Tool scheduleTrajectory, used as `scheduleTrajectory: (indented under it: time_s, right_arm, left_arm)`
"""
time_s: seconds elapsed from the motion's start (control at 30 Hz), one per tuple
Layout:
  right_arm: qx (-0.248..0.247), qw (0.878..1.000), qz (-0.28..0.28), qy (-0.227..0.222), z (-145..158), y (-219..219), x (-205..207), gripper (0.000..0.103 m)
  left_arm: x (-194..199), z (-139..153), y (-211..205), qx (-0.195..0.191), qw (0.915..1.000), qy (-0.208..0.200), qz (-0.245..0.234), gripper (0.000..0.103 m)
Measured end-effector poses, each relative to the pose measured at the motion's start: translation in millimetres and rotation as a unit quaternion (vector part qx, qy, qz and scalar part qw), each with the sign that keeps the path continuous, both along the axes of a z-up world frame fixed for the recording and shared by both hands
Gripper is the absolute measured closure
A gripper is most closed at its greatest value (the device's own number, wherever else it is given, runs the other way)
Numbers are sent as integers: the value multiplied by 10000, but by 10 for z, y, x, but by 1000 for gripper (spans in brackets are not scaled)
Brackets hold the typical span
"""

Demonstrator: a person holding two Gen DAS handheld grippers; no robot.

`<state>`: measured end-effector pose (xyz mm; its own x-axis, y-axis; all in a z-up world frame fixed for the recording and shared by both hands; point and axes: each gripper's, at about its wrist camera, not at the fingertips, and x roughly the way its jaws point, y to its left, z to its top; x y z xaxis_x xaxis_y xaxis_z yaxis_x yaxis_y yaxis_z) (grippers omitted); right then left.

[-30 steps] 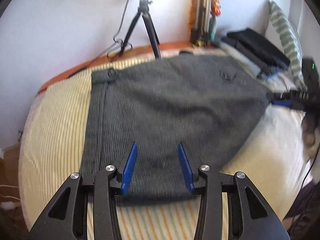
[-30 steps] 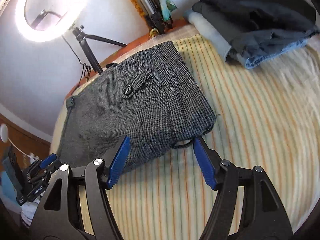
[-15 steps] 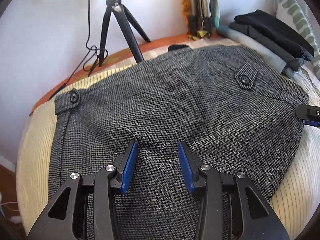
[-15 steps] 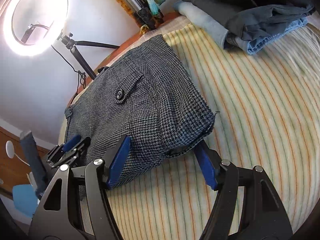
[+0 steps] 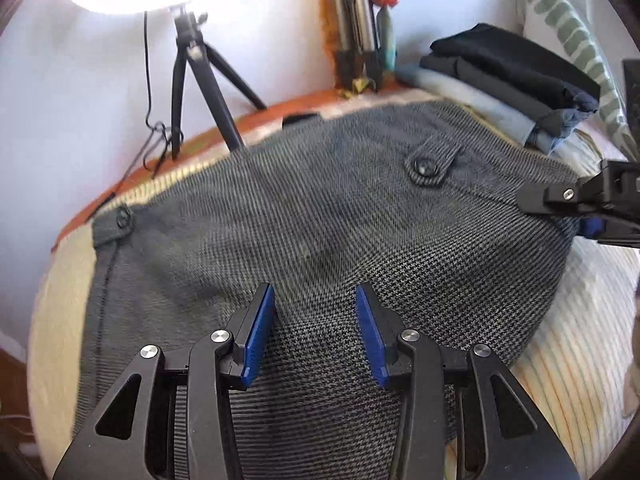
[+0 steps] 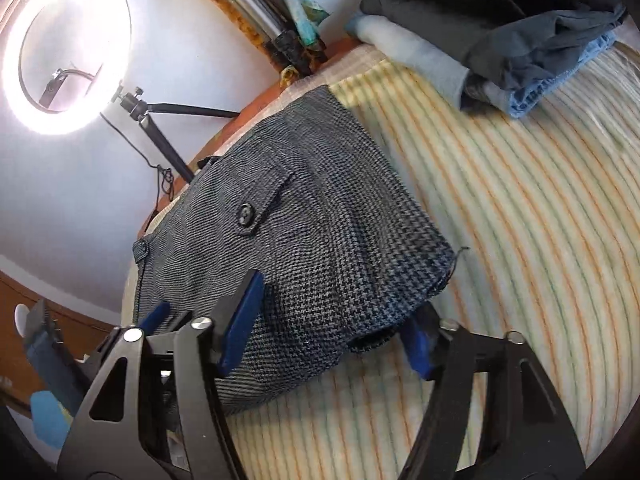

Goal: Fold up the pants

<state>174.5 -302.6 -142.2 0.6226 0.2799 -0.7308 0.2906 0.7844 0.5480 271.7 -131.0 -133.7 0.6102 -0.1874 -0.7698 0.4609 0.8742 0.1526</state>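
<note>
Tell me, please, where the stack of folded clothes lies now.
The stack of folded clothes lies at the upper right in both wrist views, on the striped bed cover, beyond the grey checked pants and apart from them.

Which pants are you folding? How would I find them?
Look at the striped bedspread. Beside the wall lies a stack of folded clothes in plain black, grey and blue. The pants lie alone, nearer the grippers, spread flat: the only checked grey cloth with buttoned tabs.
</note>
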Motion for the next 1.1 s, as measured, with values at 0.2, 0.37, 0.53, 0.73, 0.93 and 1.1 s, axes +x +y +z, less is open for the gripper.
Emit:
scheduleTrajectory:
  time_s: [0.2, 0.37, 0.53, 0.73, 0.93, 1.1]
  right_arm:
    - [747, 9967, -298, -52, -74, -205, -14, 42]
    - [903, 9948, -465, 31, -144, -276, -11, 68]
    - [527, 9979, -360, -142, -2, -209, 0, 81]
    - [-41, 9989, -93, -450, 311, -25, 40, 84]
    - [-835, 9918, 489, -832, 749, 304, 59, 85]
    - [-1304, 9810, 990, -1045, 1049, 658, 133, 86]
  left_arm:
    - [55, -18, 26, -153, 9998, 110, 14, 62]
    - [6, 146, 181, -217, 9996, 113, 143, 62]
    - [17, 64, 380, -92, 9995, 178, 228, 62]
    - [17, -31, 389, -139, 9994, 155, 292, 62]
    - [-80, 242, 697, -397, 9977, 166, 516, 62]
    - [-182, 252, 1211, -612, 9925, 601, 872, 62]
